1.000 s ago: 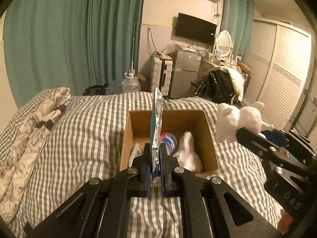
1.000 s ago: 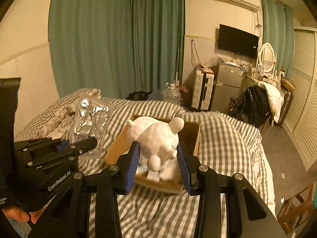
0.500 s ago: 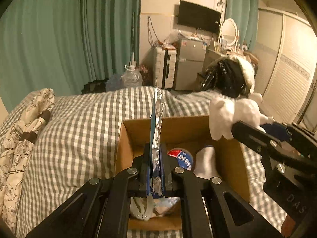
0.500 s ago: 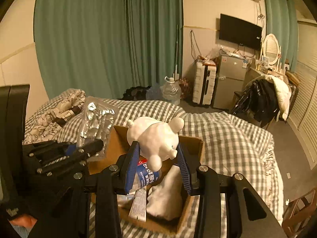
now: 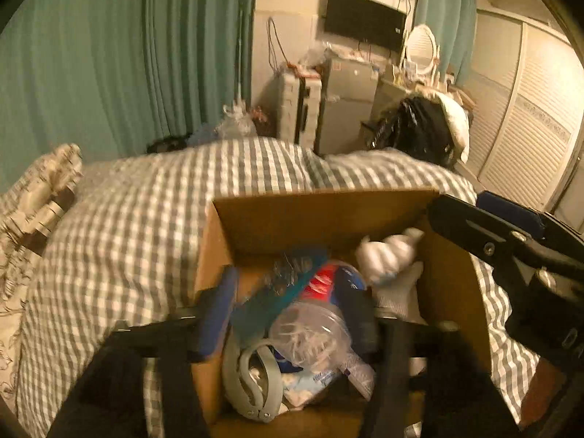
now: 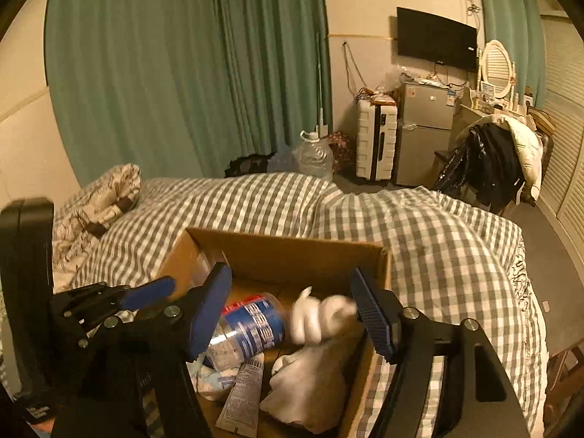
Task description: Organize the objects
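An open cardboard box (image 5: 321, 197) (image 6: 292, 246) sits on the checked bedspread. My left gripper (image 5: 292, 314) hangs over its near end, jaws opening, pads touching nothing. A foil blister pack (image 5: 288, 281) shows blurred between them, dropping onto a clear jar with a red and blue label (image 5: 321, 310) (image 6: 252, 328). My right gripper (image 6: 292, 314) (image 5: 458, 202) is over the box's right side, jaws opening as well. The white bear toy (image 6: 321, 314) (image 5: 387, 255) is blurred below and between its pads, loose. My left gripper (image 6: 160, 292) appears at that view's left.
Inside the box also lie a grey clip (image 5: 252, 383), a tube (image 6: 241, 394) and a white cloth (image 6: 310, 383). A patterned pillow (image 6: 95, 204) lies far left on the bed. Past the bed stand a suitcase (image 6: 376, 142), a small fridge (image 6: 423, 135) and a clothes-piled chair (image 6: 492, 157).
Both grippers came forward and down over the box. The left jaws parted and let go of the blister pack; the right jaws parted and dropped the white bear into the box.
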Available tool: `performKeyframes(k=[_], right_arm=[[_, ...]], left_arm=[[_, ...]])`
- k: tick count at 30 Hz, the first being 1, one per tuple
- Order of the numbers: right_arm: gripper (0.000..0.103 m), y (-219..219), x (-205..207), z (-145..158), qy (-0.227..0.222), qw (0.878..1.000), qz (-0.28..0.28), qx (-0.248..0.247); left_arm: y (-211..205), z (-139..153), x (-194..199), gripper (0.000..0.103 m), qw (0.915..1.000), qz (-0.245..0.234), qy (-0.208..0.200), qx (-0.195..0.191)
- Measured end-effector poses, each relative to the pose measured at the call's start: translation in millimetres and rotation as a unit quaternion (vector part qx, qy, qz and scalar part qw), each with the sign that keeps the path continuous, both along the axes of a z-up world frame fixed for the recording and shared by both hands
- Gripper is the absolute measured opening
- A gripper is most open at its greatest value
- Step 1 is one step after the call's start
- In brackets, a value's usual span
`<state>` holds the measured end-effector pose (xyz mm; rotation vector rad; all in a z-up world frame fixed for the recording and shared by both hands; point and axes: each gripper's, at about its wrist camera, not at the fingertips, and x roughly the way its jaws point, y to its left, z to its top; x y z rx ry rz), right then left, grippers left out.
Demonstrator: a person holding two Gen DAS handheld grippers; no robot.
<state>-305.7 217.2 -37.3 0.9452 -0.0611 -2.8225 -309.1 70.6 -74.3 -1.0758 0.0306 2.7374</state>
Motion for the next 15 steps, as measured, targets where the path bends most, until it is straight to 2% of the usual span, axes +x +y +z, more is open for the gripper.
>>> performKeyframes(k=[2,6,10,15], right_arm=[[0.07,3.1,4.8,8.4,0.007,1.0,-0.008,0.0],[0.074,6.5,18.8,27.2,0.02,1.0,-0.019,0.003],[0.083,10.3,43.4,56.3,0.041,0.999,-0.032,0.007],[0.09,14.8,84.4,97.0,0.074,0.996,-0.049,0.013]], left_arm=[[-0.3,12.4,8.7,0.07,0.9998,0.001,0.021,0.0],[-5.3,39.6,23.6,0.092,0.9987,0.013,0.048,0.004],[-13.2,73.6,47.0,0.095,0.9965,0.026,0.078,0.014],[-25.1,116.2,76.9,0.103,0.9916,0.04,0.119,0.032]])
